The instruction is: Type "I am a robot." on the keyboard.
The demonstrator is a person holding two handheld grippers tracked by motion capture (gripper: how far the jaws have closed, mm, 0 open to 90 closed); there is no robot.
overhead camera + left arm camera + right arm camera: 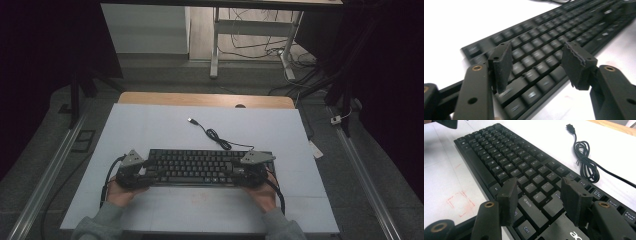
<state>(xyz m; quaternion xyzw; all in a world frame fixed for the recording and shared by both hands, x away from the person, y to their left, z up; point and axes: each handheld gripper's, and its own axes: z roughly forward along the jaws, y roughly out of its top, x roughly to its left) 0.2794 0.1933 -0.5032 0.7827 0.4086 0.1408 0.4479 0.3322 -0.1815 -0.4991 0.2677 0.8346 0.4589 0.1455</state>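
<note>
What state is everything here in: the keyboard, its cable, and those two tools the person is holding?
Keyboard: lying flat on the white table, keys up, not gripped.
Cable: unplugged, partly coiled, plug end lying loose on the table.
Left hand-held gripper: open, jaws apart above the keys at the keyboard's left end.
Right hand-held gripper: open, jaws apart above the keys at the keyboard's right end.

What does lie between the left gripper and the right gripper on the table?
The black keyboard lies between them, stretching from the left gripper to the right gripper, one at each end; the high view shows this. Both grippers' jaws stand open over its keys.
</note>
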